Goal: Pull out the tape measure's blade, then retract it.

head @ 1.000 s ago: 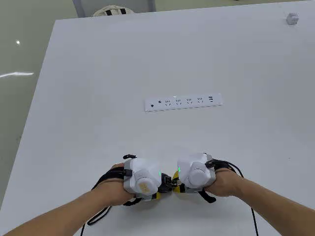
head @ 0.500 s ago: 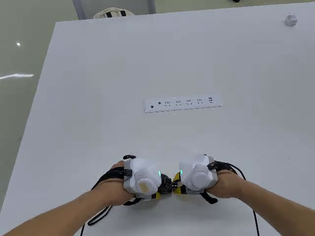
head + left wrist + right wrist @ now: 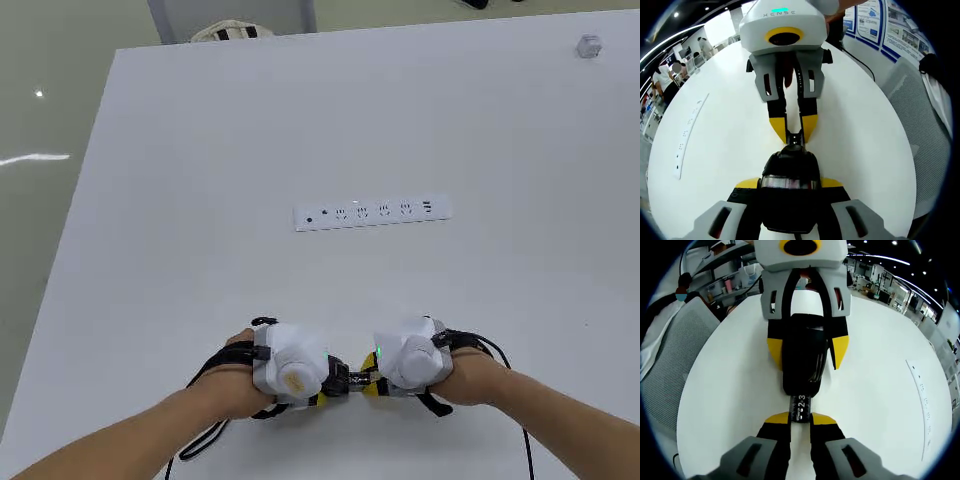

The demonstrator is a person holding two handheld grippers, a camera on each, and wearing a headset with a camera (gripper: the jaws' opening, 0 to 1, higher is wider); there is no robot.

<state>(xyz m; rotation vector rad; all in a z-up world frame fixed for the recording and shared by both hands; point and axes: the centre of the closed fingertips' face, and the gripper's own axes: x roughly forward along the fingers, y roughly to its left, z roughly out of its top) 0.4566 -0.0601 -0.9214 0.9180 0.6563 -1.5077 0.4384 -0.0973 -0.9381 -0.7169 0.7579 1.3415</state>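
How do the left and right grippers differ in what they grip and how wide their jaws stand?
The left gripper clamps the tape measure's black case; the right gripper pinches its blade. The left gripper's jaws stand wide apart around the case; the right gripper's jaws are nearly together on the thin blade. Both are shut, yellow-tipped, and face each other over the white table.

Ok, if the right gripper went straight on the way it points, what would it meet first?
The right gripper would first meet the case, just ahead along the short stretch of blade it pinches. The left gripper holds that case and faces it, so the way looks blocked almost at once.
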